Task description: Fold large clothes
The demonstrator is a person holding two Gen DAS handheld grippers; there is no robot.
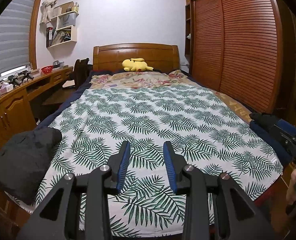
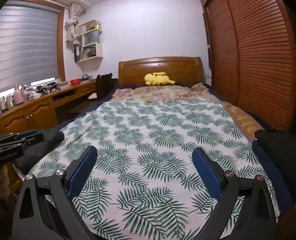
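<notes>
A dark grey garment (image 1: 24, 160) lies bunched on the near left corner of the bed; it also shows in the right wrist view (image 2: 42, 146). A second black garment (image 2: 282, 150) lies in a heap at the near right edge, seen in the left wrist view (image 1: 266, 120) too. My left gripper (image 1: 147, 146) is open and empty above the leaf-print sheet (image 1: 158, 120). My right gripper (image 2: 145, 152) is wide open and empty above the same sheet (image 2: 158, 130). Each gripper shows at the edge of the other's view.
A yellow plush toy (image 1: 136, 65) lies by the wooden headboard (image 1: 136, 53). A floral blanket (image 1: 140, 79) covers the head end. A desk with clutter (image 1: 18, 84) and a chair (image 1: 81, 70) stand left. A slatted wardrobe (image 1: 238, 50) lines the right.
</notes>
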